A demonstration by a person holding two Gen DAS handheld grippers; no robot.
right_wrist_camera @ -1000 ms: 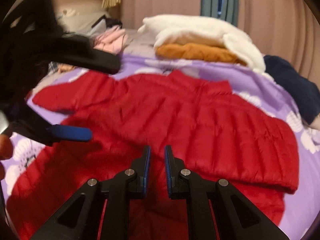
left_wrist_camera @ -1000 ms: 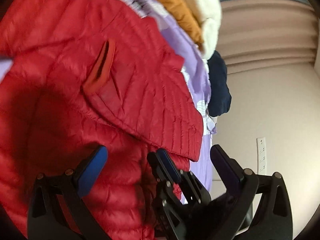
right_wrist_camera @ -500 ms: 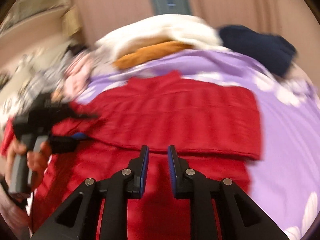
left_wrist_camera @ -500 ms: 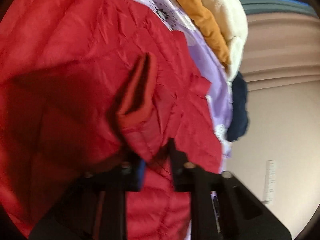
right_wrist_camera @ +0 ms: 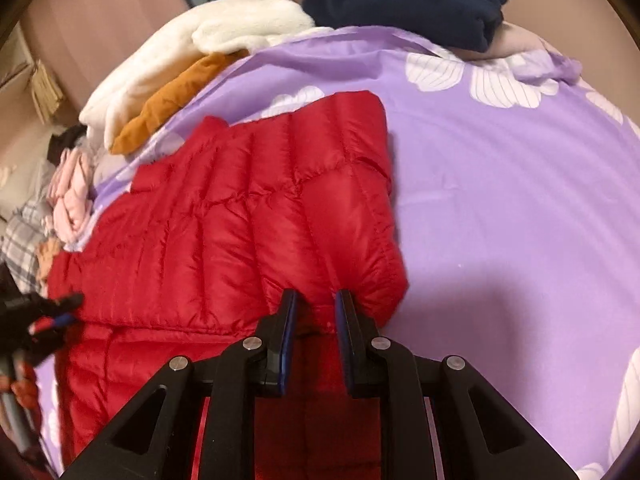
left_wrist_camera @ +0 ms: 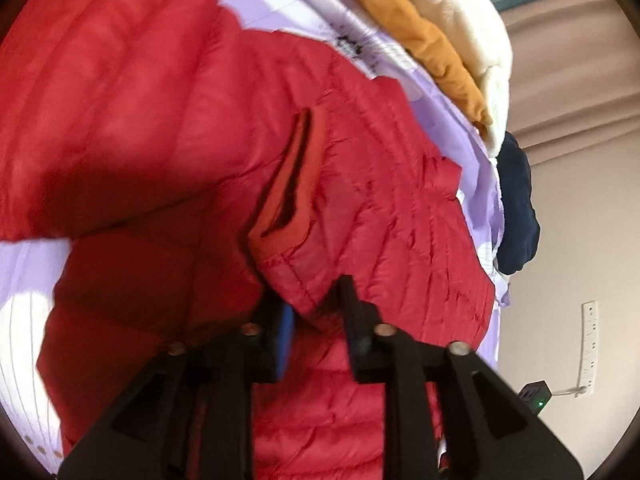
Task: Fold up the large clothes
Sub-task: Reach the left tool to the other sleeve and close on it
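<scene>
1. red quilted puffer jacket [right_wrist_camera: 224, 216] lies spread on the purple bedsheet with white flower print [right_wrist_camera: 500, 200], one side panel folded over its middle.
2. left gripper [left_wrist_camera: 316, 304]: jaws opening, but a folded cuff/hem edge of the jacket [left_wrist_camera: 296, 272] sits between the pads and they look pressed on it; fabric is lifted toward the camera.
3. right gripper [right_wrist_camera: 316, 312]: jaws narrow with a small gap, tips at the jacket's near folded edge. red fabric shows in the gap, but cannot tell whether the pads pinch it.
4. in the right wrist view the left gripper [right_wrist_camera: 52, 312] shows at the jacket's left edge, a hand on its handle.
5. past the jacket's collar: white fleece garment [right_wrist_camera: 208, 44] stacked over a mustard-orange garment [right_wrist_camera: 172, 104].
6. dark navy folded garment [right_wrist_camera: 408, 0] sits at the sheet's far edge, well apart from the jacket.
7. pink clothes [right_wrist_camera: 72, 196] bunched at the far left beside plaid fabric.
</scene>
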